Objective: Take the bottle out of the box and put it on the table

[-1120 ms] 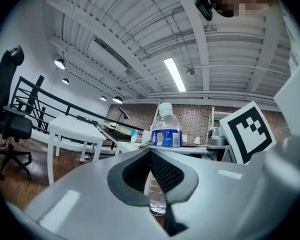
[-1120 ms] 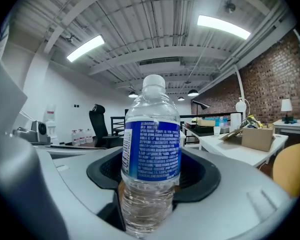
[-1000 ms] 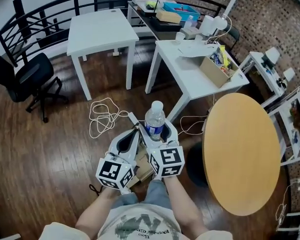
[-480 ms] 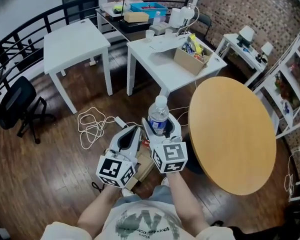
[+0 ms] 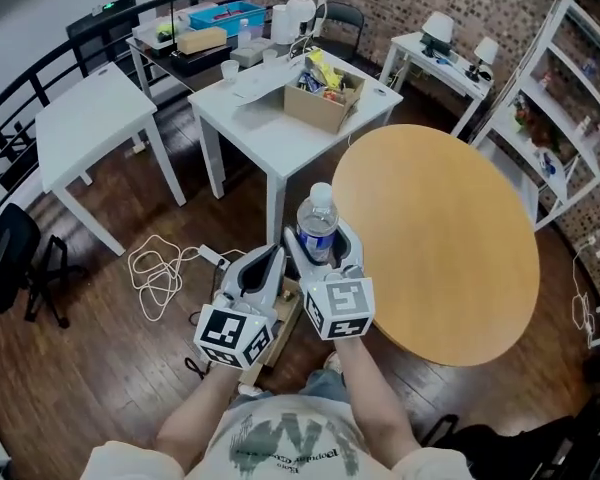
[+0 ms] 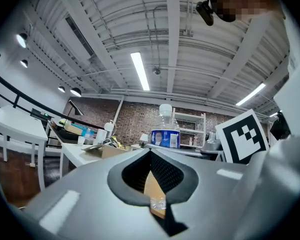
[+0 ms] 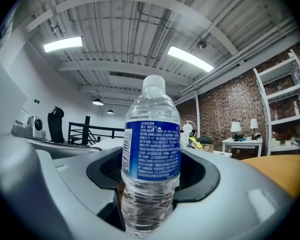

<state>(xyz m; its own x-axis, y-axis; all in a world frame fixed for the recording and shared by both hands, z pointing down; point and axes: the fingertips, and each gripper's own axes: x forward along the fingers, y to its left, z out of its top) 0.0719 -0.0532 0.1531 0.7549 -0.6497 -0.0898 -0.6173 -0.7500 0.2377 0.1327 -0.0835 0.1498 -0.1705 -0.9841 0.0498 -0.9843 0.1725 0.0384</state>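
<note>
A clear water bottle [image 5: 318, 220] with a blue label and white cap stands upright between the jaws of my right gripper [image 5: 321, 240], which is shut on its lower body. In the right gripper view the bottle [image 7: 152, 154] fills the middle. My left gripper [image 5: 269, 265] sits close beside it on the left, its jaws closed together with nothing between them. From the left gripper view the bottle [image 6: 165, 132] shows just beyond the left gripper [image 6: 151, 153]. The round wooden table [image 5: 450, 238] lies immediately right of the right gripper. A brown cardboard box [image 5: 281, 320] peeks out on the floor beneath both grippers.
A white square table [image 5: 270, 128] behind holds an open cardboard box of items [image 5: 323, 96]. Another white table [image 5: 80, 118] stands at left, with a coiled white cable [image 5: 152, 271] on the wooden floor. Shelving [image 5: 565, 118] lines the brick wall at right.
Both grippers have swung with the bottle toward the round wooden table, whose edge now lies beside the right gripper. The grip on the bottle is unchanged.
</note>
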